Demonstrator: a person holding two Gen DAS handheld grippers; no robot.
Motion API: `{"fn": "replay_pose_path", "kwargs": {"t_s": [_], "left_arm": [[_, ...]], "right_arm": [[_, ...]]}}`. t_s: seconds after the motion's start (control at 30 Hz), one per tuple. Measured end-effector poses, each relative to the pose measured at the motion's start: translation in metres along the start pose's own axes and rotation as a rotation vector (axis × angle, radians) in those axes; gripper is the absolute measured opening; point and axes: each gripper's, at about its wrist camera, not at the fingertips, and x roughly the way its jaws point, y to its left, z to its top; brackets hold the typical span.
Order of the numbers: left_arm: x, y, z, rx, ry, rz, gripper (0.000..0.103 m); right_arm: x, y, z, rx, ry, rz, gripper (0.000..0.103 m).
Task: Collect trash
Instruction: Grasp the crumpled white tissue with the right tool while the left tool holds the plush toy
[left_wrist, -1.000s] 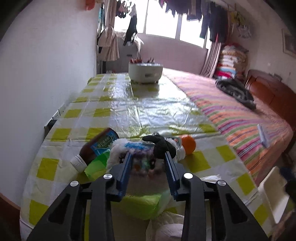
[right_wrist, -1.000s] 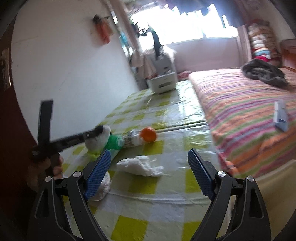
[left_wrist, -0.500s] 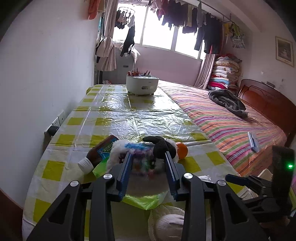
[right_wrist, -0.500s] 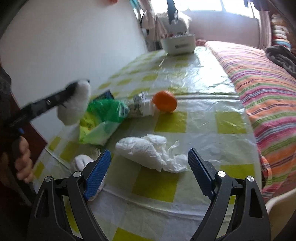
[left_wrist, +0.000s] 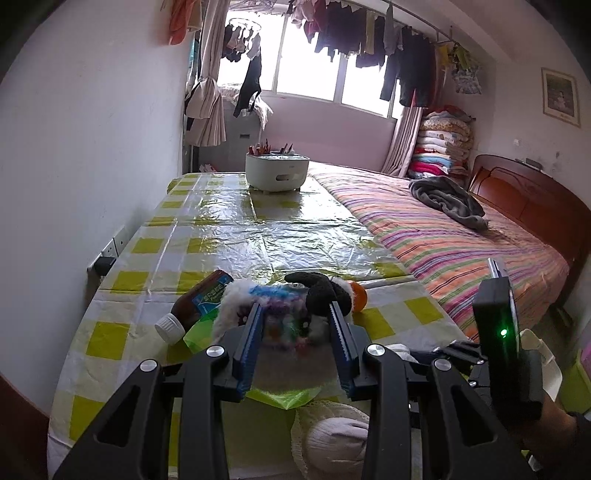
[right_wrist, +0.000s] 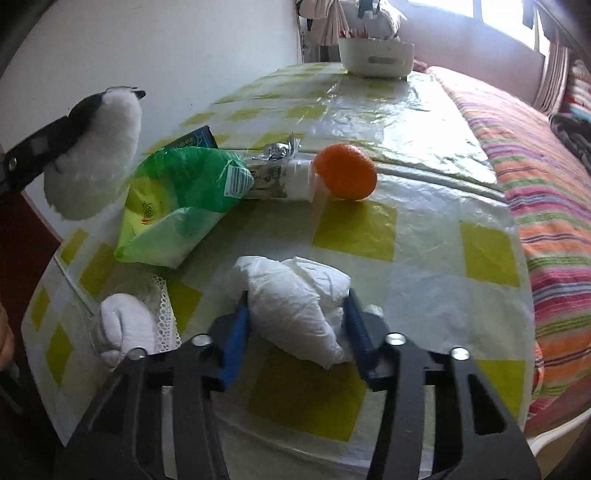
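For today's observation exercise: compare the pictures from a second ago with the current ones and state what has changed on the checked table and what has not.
The right gripper came down over the crumpled white tissue, and its jaws are closing on it, the pads now against its sides. Unchanged: the left gripper still clamps the fluffy toy, and the orange, green bag and brown bottle lie where they were.

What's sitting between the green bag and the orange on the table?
In the right wrist view, a small crinkled wrapper or pack with a white end lies between the green bag and the orange, touching both.
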Motion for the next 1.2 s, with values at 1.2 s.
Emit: {"fn": "replay_pose_path", "kwargs": {"t_s": [1.2], "left_arm": [[0.003,-0.118,-0.012,0.167,0.017,-0.155,0.034]], "right_arm": [[-0.139,-0.114,-0.079,0.264,-0.242,-0.090,0.032]]}}
